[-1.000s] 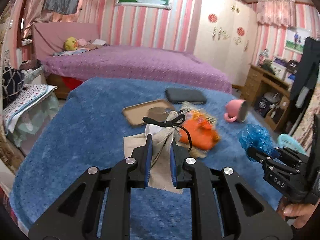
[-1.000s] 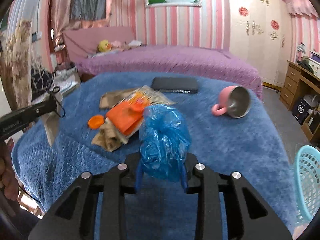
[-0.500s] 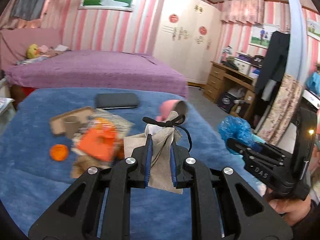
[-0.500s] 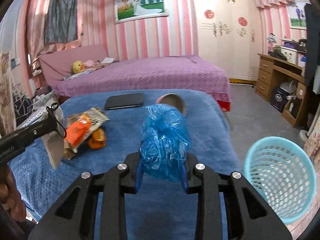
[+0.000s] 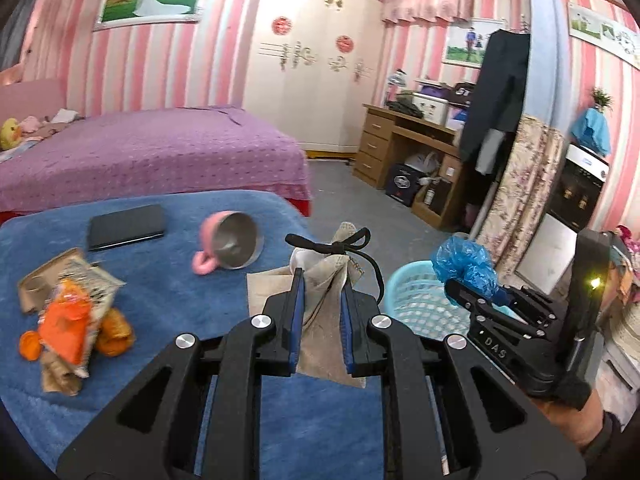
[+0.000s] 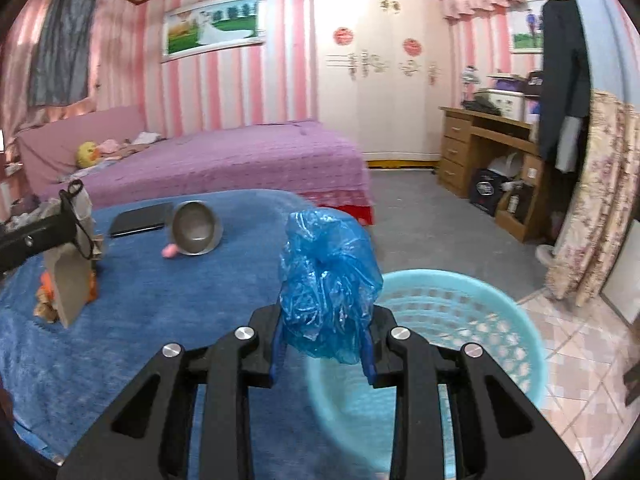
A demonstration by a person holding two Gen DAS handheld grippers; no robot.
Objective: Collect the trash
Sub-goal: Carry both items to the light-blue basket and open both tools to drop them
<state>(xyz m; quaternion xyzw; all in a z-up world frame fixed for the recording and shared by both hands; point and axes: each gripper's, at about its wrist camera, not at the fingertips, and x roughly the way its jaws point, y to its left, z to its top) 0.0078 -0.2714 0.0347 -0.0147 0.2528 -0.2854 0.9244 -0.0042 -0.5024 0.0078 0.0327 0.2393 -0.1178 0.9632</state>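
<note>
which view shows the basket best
The right wrist view: the basket fills the lower right, with rim, lattice wall and inside visible beside the blue bag. In the left wrist view the basket is small and partly hidden behind the right hand-held gripper.

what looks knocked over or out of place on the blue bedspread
The pink mug with a steel lining lies tipped on its side, mouth facing the camera, on the blue bedspread. Left of it sits a messy pile of orange snack wrappers and torn cardboard, not yet collected.

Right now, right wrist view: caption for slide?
Right tool holds crumpled blue plastic bag beside the light-blue basket at the blue table's edge.
</note>
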